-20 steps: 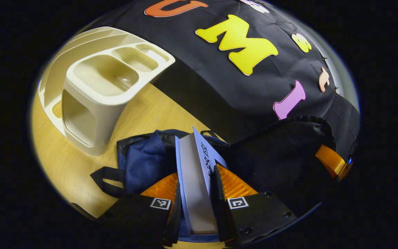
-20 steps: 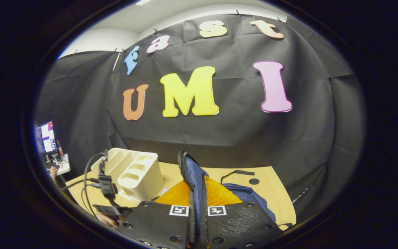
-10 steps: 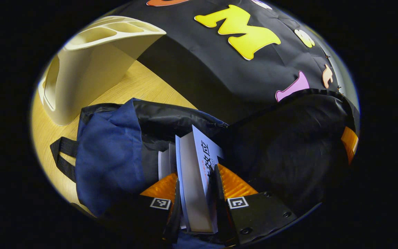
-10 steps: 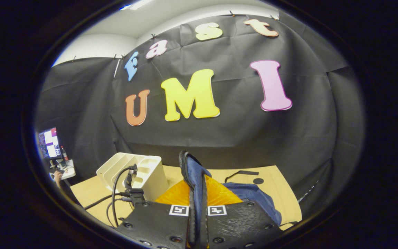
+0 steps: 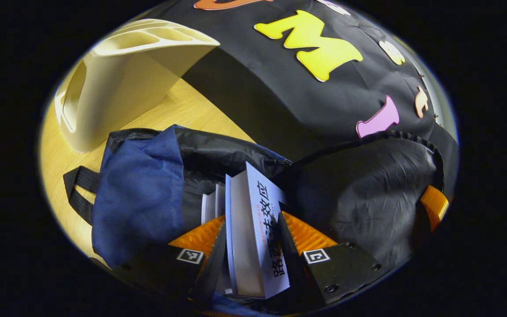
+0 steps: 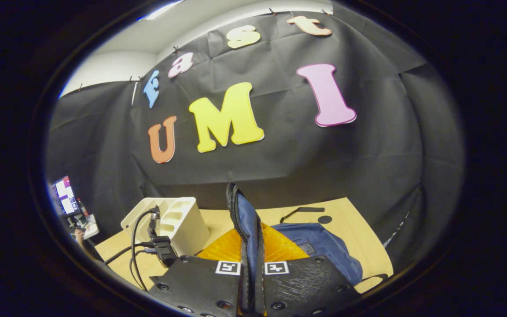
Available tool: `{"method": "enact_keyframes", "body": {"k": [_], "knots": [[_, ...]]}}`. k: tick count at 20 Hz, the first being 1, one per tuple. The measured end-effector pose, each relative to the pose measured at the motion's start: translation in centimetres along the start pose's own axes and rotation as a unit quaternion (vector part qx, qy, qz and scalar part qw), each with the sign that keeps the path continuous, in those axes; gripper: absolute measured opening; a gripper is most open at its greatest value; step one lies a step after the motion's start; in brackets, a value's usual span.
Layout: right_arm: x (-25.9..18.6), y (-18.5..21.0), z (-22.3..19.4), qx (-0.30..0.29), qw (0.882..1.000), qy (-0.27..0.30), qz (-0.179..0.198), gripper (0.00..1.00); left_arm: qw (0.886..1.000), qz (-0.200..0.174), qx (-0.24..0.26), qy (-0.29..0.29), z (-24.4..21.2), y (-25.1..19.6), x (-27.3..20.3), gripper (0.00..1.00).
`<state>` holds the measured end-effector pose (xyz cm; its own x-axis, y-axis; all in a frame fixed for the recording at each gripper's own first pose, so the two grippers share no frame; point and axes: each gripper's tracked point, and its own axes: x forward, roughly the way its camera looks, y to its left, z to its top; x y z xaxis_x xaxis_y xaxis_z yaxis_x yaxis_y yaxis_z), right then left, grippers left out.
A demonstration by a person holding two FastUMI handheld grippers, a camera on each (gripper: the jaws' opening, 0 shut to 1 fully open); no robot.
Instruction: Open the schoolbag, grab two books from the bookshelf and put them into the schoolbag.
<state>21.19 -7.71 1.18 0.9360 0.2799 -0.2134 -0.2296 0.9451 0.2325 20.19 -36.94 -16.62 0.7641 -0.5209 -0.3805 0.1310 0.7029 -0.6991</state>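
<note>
Table point(image 6: 350, 215): pale wood top carrying all items below.

Schoolbag point(image 5: 139, 198): navy with black lining, lying mid-table, mouth gaping wide. Opening step judged done. Its zip-edged flap point(image 6: 240, 211) is held up above the table.

Bookshelf point(image 5: 121, 97): cream plastic rack near the table's far left edge, just behind the bag. In the right gripper view its visible top compartments point(image 6: 174, 215) look empty.

Second book point(image 5: 253, 233): pale cover, lower end sunk inside the bag's mouth, upper end between the fingers.

First book point(image 5: 211, 204): white page edges showing inside the bag, just beside the second.

Left gripper point(image 5: 253, 255): fingers spread apart around the second book; whether either pad touches it cannot be told.

Right gripper point(image 6: 252, 264): clamped on the flap, keeping the mouth open.

Progress, as a judgement: nearly complete. Remaining: leave the second book settled inside, withdraw, let the flap go.
</note>
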Motion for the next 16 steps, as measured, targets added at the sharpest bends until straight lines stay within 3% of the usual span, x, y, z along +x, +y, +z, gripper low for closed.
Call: {"method": "enact_keyframes", "body": {"k": [2,3,5,16], "knots": [[-0.1,-0.2,-0.2,0.002,1.0,0.003,-0.007,0.05,0.998,0.036,0.056,-0.002,0.3,0.7,0.0,0.75],[-0.3,-0.3,-0.6,0.001,1.0,0.008,-0.01,0.05,0.993,0.074,0.093,0.004,0.6,1.9,-0.2,0.82],[-0.2,-0.7,-1.2,0.003,1.0,0.013,-0.021,0.05,0.987,0.081,0.142,0.004,0.9,2.9,-0.8,1.0],[-1.7,-0.9,-3.8,0.006,0.997,0.034,-0.063,0.07,0.973,0.126,0.186,-0.047,5.1,6.7,-7.7,1.0]]}}
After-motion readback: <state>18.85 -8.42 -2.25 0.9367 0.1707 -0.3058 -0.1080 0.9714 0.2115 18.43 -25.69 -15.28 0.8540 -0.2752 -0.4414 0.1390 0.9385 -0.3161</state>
